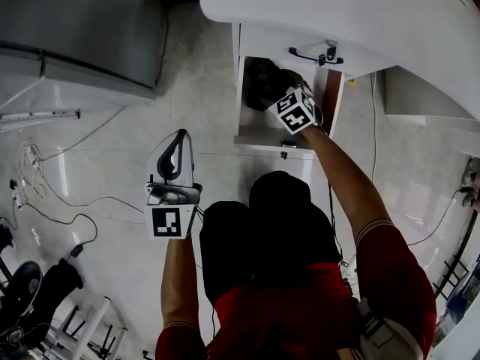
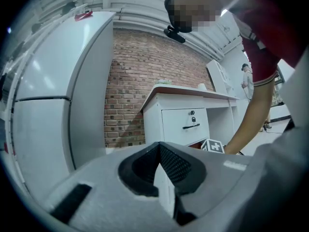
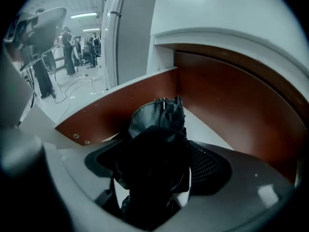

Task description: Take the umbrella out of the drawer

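The black folded umbrella (image 1: 262,77) lies in the open lower drawer (image 1: 241,96) of the white desk. My right gripper (image 1: 279,94) reaches down into that drawer, its marker cube (image 1: 294,112) facing up. In the right gripper view the umbrella (image 3: 159,115) fills the gap between the wide-spread jaws of the right gripper (image 3: 155,153), and the pads stand clear at both sides. The drawer's brown inner wall (image 3: 217,91) curves round behind it. My left gripper (image 1: 178,137) hangs over the floor to the left of the drawer, shut and empty, its jaws together in the left gripper view (image 2: 159,151).
The desk top (image 1: 337,13) overhangs the drawers; the shut upper drawer has a black handle (image 1: 315,55) and a key. A grey cabinet (image 1: 75,28) stands at the upper left. Cables (image 1: 45,178) and a chair base (image 1: 30,283) lie on the floor at left. A brick wall (image 2: 140,81) is behind.
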The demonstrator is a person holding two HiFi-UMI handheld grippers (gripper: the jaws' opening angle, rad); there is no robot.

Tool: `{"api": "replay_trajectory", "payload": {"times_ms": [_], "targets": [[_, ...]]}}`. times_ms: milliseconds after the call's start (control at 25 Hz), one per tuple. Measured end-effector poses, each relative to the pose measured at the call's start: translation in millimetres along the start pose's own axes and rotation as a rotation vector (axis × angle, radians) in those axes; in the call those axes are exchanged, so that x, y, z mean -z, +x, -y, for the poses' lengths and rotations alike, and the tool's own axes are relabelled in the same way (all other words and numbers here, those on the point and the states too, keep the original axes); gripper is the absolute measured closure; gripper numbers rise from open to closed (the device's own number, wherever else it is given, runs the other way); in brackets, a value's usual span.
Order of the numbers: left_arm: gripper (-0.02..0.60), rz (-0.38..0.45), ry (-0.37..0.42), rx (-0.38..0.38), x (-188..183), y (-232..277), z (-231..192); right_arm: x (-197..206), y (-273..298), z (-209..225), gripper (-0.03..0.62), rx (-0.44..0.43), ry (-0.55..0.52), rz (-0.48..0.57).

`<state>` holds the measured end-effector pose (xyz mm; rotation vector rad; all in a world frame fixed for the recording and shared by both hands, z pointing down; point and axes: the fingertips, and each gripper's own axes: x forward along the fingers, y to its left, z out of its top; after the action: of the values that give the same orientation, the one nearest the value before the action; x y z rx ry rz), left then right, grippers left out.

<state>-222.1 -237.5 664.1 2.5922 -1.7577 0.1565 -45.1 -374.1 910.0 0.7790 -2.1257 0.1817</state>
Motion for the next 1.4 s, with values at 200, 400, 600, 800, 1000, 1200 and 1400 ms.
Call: {"api": "replay_trajectory", "payload": {"times_ms": [200,400,600,800,1000,1200,1400], "targets": [[0.575,-0.013,-0.005,-0.007,11.0,-1.6,-3.4,12.1,17.7,7.6,0.181,0.000,0.024,-0.034],[0.575,-0.034,-0.010,-0.014,13.6,-8.3,-6.8,16.6,24.0,7.3,0.219,-0.010,0.036,-0.052],[0.575,-0.040,-0.015,-0.019,11.0,-14.1,-9.2,15.6,23.3,4.5,0.293,-0.007,0.037,-0.055],[0.575,-0.075,-0.027,-0.024,10.3,-21.6,-8.0,10.6,13.7,-0.2,0.339,-0.007,-0.005,-0.030],[0.575,-0.105,-0.050,-0.039,1.2,-27.6,-8.9,-2.1,-9.4,-7.6,0.344,-0.006,-0.082,0.032],[0.575,-0.121,-0.069,-0.031,-20.3,-27.8,-1.5,-19.4,-42.4,-12.0,0.344,-0.006,-0.112,0.094],[0.575,-0.135,-0.077,-0.035,-41.0,-32.9,-0.2,-51.5,-75.9,-19.5,0.344,-0.020,-0.158,0.161]]}}
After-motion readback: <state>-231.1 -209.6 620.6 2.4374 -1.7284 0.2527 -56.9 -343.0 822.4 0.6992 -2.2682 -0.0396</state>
